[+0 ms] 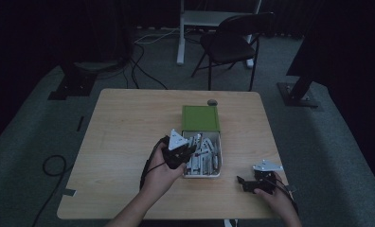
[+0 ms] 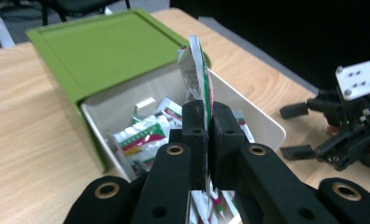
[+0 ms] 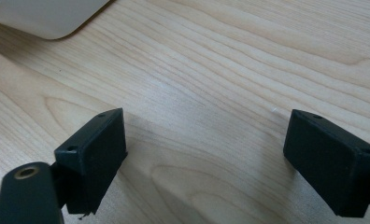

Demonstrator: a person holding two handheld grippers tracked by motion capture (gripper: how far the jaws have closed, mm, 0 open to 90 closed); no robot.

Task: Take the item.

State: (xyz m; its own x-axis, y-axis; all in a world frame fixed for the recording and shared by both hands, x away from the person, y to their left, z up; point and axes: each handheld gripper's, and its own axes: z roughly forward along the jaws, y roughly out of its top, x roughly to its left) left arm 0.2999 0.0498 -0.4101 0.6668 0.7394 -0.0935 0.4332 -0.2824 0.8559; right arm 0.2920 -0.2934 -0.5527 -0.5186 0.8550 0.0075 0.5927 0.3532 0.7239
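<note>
- The desk [image 1: 129, 123] is a pale wood-grain top that carries everything; a dark folding chair [image 1: 233, 42] stands on the floor beyond its far edge.
- The green box [image 1: 200, 118] sits right of the desk's middle, toward the far side. In the left gripper view its flat green top [image 2: 103, 46] covers the far part, and its white drawer [image 2: 267, 126] is pulled out toward the near side.
- The drawer holds a loose heap of small packets [image 2: 143, 137], white with red and green print, lying flat and overlapping.
- The left gripper [image 1: 188, 150] hangs over the near left part of the drawer, held in the person's left hand [image 1: 164, 172], which comes in from the near edge.
- Its jaws are clenched on one packet [image 2: 199, 70]: the two black pads meet on its lower part with just the thin sheet between them. The packet stands upright on edge above the pads, clear of the heap, over the drawer's open part.
- The right gripper [image 1: 242, 183] rests low at the near right of the desk, well apart from the box, in the person's right hand [image 1: 278, 196].
- Its jaws are released and spread wide; the right gripper view shows bare wood between the two pads, and a rounded white corner [image 3: 47, 18] lies farther off at that view's upper left.
- A small dark round object [image 1: 212, 101] lies just beyond the box's far right corner; it is too small to identify.
</note>
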